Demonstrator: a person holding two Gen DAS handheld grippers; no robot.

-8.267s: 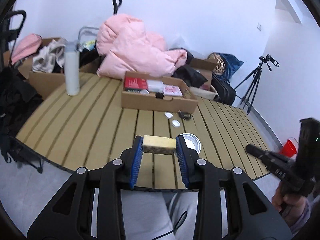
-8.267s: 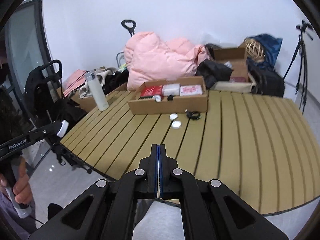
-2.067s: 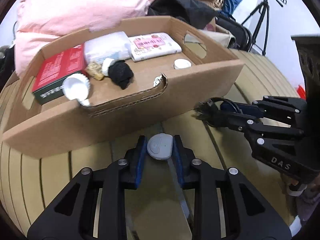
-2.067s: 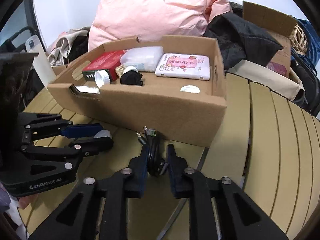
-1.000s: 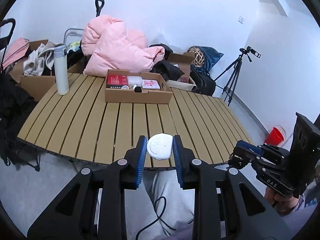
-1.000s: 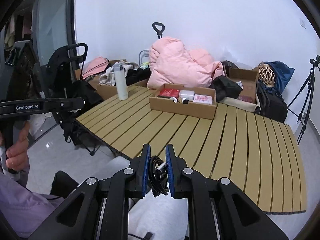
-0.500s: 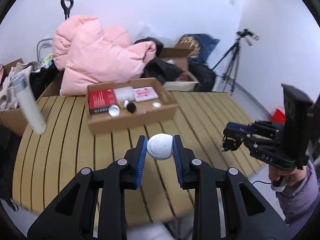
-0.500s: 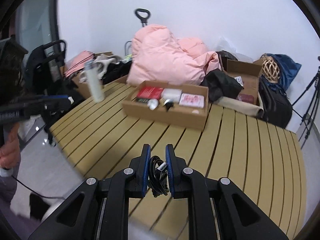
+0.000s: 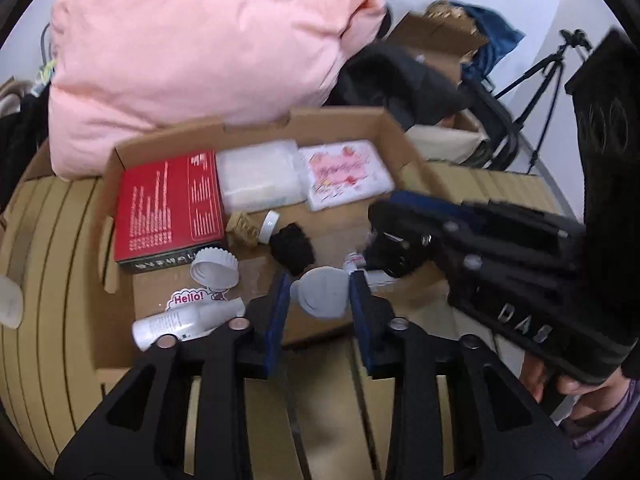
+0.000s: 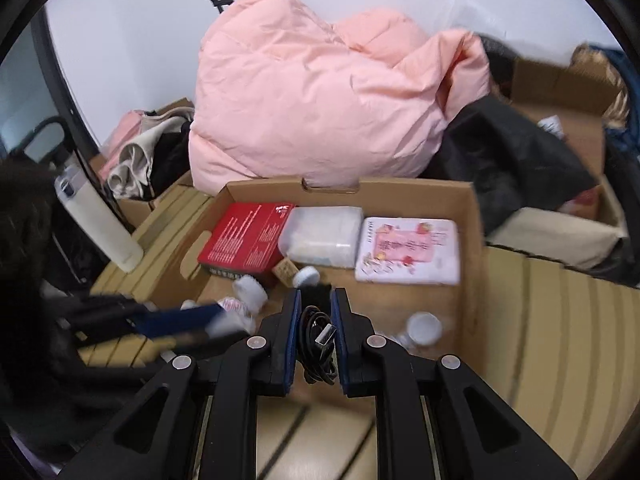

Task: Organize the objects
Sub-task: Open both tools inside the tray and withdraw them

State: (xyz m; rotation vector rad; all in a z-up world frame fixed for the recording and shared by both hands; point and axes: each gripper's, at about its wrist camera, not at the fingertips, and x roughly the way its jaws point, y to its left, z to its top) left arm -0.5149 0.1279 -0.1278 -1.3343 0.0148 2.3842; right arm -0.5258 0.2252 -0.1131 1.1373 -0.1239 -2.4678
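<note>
My left gripper (image 9: 319,300) hangs over the front part of the open cardboard box (image 9: 120,152). Its jaws are opening, and a white round cap (image 9: 320,294) sits tilted and loose between the blue pads. To its right, also over the box, my right gripper (image 10: 316,332) is shut on a coiled black USB cable (image 10: 318,338); the left wrist view also takes in this right gripper (image 9: 380,248). In the box lie a red carton (image 9: 168,204), a clear pack (image 9: 258,176), a pink tissue pack (image 9: 344,174), a ridged white cap (image 9: 214,270), a black lump (image 9: 292,244) and a "Hello!" tube (image 9: 188,320).
The box stands on a slatted wooden table (image 10: 560,340). A pink duvet (image 10: 320,92) and a black jacket (image 10: 512,160) are heaped behind it. A white bottle (image 10: 96,216) stands at the left, a tripod (image 9: 536,76) at the right. Another white cap (image 10: 424,326) lies in the box's right front corner.
Both grippers swept forward and down from the table's near edge to over the box. The left jaws have widened around the white cap. The right still grips the cable.
</note>
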